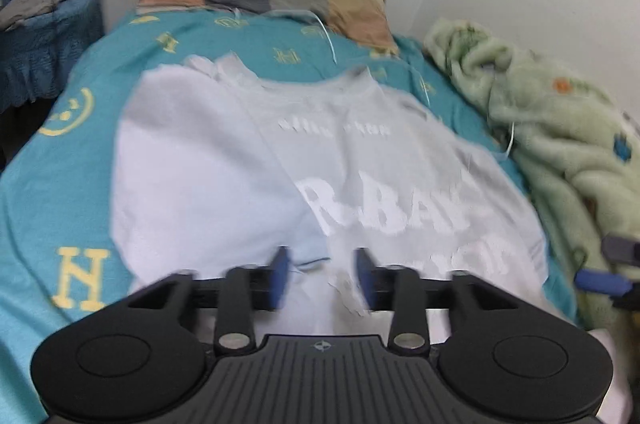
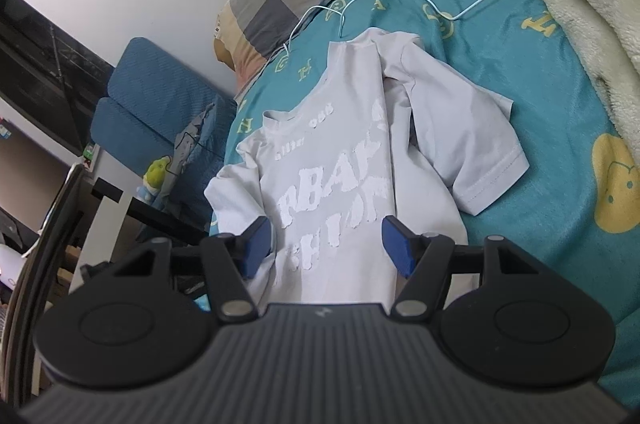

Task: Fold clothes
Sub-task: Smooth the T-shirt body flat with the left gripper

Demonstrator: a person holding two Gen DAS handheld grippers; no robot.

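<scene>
Two grippers hover over a pale grey T-shirt (image 2: 336,160) spread print-up on the teal bedsheet (image 2: 500,64), one side already folded inward. Left gripper (image 1: 322,276) and right gripper (image 2: 328,246) both hang with jaws apart, holding nothing, probably lining up near the hem for another fold.

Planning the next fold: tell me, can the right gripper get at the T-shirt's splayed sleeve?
Probably yes: the right gripper is open, and the sleeve lies flat on the bedsheet, uncovered.
</scene>
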